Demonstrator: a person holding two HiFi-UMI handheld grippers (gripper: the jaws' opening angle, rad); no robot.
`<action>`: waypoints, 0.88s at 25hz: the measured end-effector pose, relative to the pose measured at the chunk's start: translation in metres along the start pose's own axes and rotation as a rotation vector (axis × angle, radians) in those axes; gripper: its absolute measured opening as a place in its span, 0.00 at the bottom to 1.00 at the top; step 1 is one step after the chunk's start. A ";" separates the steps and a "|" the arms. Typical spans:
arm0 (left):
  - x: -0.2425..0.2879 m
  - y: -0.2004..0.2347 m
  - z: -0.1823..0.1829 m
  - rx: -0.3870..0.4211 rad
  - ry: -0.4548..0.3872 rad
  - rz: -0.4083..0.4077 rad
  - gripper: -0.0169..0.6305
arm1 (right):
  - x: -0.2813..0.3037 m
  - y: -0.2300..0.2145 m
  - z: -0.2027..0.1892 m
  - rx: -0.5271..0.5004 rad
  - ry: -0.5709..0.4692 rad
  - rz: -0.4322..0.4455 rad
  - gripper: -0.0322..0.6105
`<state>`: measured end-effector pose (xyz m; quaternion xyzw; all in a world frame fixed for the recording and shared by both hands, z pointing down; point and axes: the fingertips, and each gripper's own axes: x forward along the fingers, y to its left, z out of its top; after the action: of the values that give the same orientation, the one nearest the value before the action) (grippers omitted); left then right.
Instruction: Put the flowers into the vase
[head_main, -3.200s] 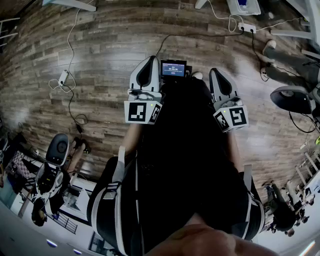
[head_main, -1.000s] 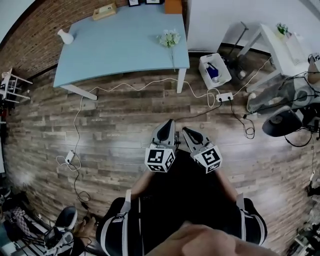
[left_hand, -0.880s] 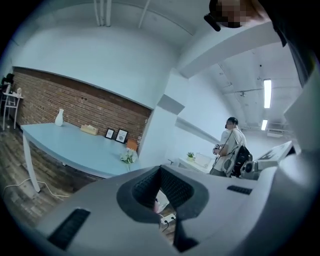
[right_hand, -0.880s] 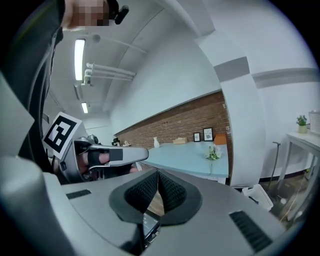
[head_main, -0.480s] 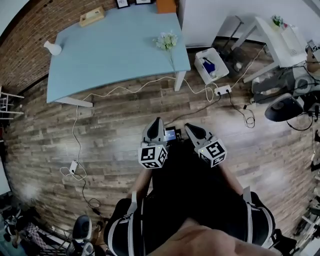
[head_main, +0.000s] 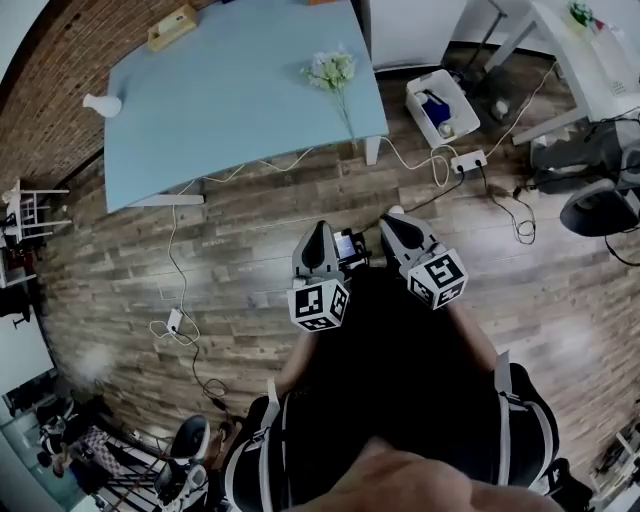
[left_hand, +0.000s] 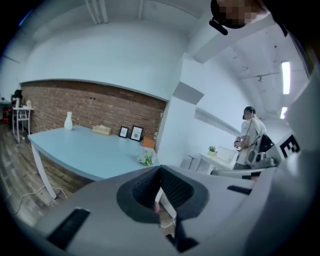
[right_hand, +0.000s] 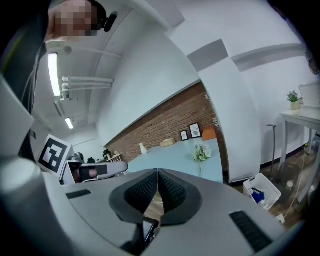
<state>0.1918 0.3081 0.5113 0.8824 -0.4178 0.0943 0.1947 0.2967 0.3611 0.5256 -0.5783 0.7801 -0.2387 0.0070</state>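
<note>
The white flowers (head_main: 333, 70) lie near the right end of the light blue table (head_main: 220, 110). The white vase (head_main: 100, 104) stands upright at the table's left end. Both grippers hang over the wooden floor, well short of the table. My left gripper (head_main: 320, 230) is shut and holds nothing; my right gripper (head_main: 392, 220) is shut and empty too. In the left gripper view the shut jaws meet at the gripper (left_hand: 160, 168), with the flowers (left_hand: 146, 158) and vase (left_hand: 68, 121) far ahead. The right gripper (right_hand: 158, 171) faces the flowers (right_hand: 201, 153) and vase (right_hand: 143, 148).
A white bin (head_main: 441, 107) stands by the table's right leg. A power strip (head_main: 467, 160) and a cable (head_main: 180, 260) lie on the floor. A tissue box (head_main: 171, 27) sits at the table's back. A person (left_hand: 252, 135) stands at the right.
The table has come closer and larger in the head view as both grippers advance toward it over the floor. Both stay shut and empty.
</note>
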 end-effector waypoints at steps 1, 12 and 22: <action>0.010 0.001 0.009 0.001 -0.014 0.033 0.06 | 0.007 -0.011 0.006 0.005 0.000 0.022 0.08; 0.139 -0.027 0.074 0.035 -0.032 0.112 0.06 | 0.032 -0.122 0.038 0.081 0.023 0.054 0.08; 0.231 -0.007 0.080 0.055 0.033 0.038 0.06 | 0.085 -0.151 0.078 0.011 -0.008 -0.024 0.08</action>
<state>0.3437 0.1170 0.5131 0.8776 -0.4285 0.1239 0.1756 0.4268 0.2224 0.5366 -0.5886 0.7717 -0.2408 0.0106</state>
